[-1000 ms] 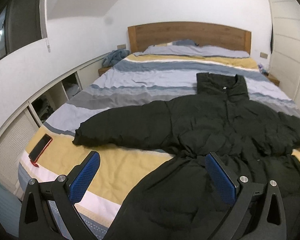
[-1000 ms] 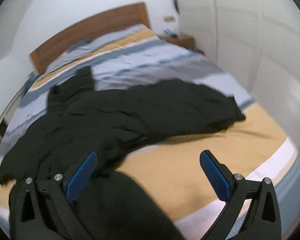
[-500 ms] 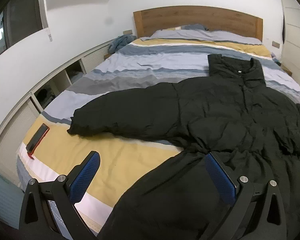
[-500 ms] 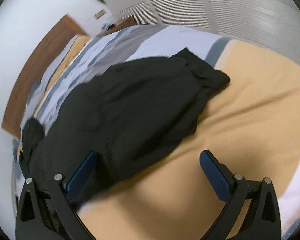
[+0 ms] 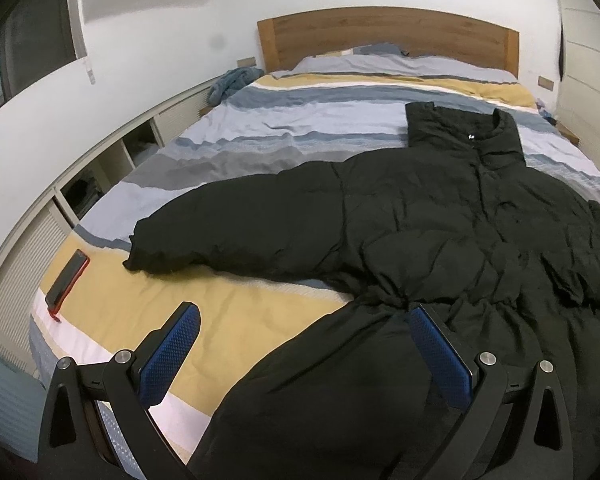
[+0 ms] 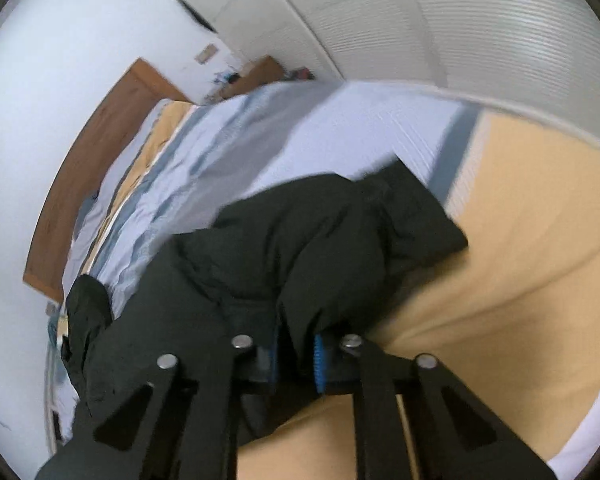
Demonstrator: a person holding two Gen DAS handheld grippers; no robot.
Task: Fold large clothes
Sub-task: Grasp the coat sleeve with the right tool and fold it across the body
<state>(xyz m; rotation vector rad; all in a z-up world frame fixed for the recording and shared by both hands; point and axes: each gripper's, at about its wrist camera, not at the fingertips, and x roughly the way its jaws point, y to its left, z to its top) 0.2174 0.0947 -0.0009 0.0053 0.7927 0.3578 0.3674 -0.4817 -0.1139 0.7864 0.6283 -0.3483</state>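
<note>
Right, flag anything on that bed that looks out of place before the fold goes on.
One thing stands out: a red-cased phone lies on the yellow stripe near the bed's left edge, just past the coat's sleeve cuff, where a fold could sweep it off. The right claw is shut on the other sleeve; the left claw is open.

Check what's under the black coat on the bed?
The black coat lies spread on the striped duvet, which shows all around it. Whatever lies directly beneath the coat is covered. A phone sits apart, near the bed's edge.
</note>
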